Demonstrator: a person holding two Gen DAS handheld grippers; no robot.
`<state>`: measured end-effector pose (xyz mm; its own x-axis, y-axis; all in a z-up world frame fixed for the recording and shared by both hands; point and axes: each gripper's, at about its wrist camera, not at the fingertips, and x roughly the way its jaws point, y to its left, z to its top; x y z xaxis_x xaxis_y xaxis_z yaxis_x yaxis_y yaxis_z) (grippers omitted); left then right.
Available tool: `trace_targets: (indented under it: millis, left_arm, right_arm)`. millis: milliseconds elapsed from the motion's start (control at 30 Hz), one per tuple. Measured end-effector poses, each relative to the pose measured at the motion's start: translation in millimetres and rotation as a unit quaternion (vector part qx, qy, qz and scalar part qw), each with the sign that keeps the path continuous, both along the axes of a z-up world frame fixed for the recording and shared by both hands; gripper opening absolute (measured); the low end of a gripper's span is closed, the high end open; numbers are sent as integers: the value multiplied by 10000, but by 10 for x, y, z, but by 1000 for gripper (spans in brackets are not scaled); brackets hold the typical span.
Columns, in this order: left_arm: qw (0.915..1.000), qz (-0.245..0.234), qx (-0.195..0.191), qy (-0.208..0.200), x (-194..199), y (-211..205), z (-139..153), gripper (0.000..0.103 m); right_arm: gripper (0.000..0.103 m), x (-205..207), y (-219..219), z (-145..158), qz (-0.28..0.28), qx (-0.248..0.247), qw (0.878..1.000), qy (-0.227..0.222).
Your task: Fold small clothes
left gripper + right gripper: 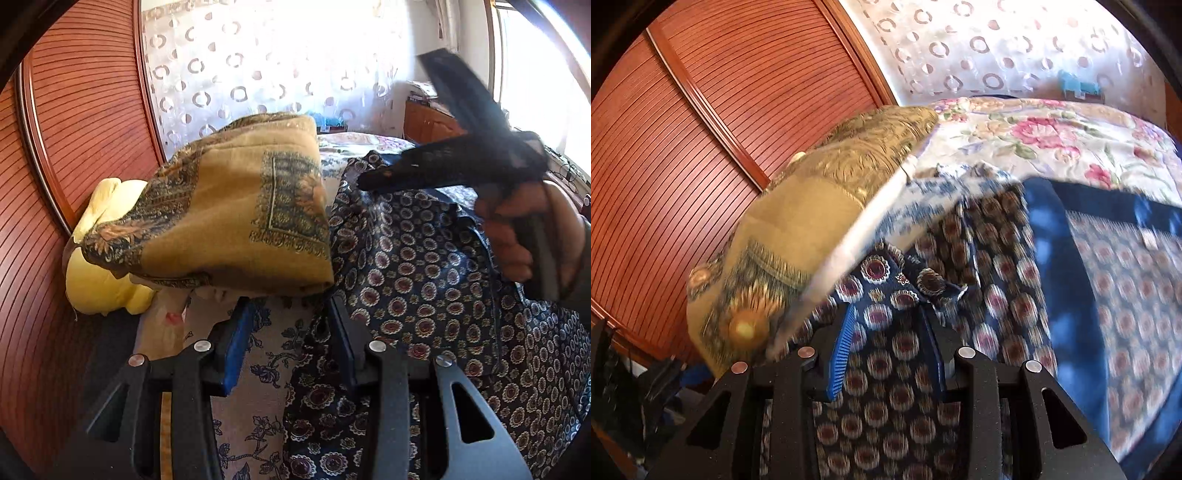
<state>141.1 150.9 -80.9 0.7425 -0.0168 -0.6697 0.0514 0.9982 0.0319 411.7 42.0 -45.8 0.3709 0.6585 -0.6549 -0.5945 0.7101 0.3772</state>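
Standing apart with bare cloth showing in the gap, the two blue-padded fingers of the left gripper point(288, 325) grip nothing, though the right pad may brush a fold of the navy medallion-print garment point(424, 295). Off to the left of those fingers a yellow pillow point(99, 266) leans against the ribbed wooden wardrobe door point(85, 122); straight ahead of the fingertips and touching close above them lies a folded mustard blanket point(240, 214) with a dark ornate border, and beneath the fingers runs a pale sheet with blue flowers point(266, 365). To the right of the fingers the garment spreads wide across the bed, and above it a hand point(524, 236) carries the right gripper point(373, 181), blurred and seen from the side. From the right wrist view, the right gripper point(886, 332) shows its pads parted with the garment point(886, 387) passing between and under them; whether they pinch it cannot be told through the blur. Left of these fingers sits the blanket point(798, 229), ahead a raised fold of the garment, and to the right a floral bedspread point(1052, 136) beyond the navy cloth.
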Motion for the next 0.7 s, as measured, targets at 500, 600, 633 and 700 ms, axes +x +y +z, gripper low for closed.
trace_targets:
  millis: [500,600,633,700]
  left_arm:
    - [9942,-1016,141,-328,411,-840,373,82]
    - [9937,-1068,229,-241,642,-919,358,82]
    - [9939,-1071,194,-171,728,-912,352,82]
    - [9941,-1073,142,-28,918,-871,334,81]
  right_arm:
    - [38,-387,-1148,408,-95,-390,9941,-1012]
    - [38,-543,-1660,408,-382,-593,9904,-1189]
    - [38,-581,-1832,397,-508,-691,9887,-1226]
    - [38,-680,-2195,355,-802,-874,9851,-1247]
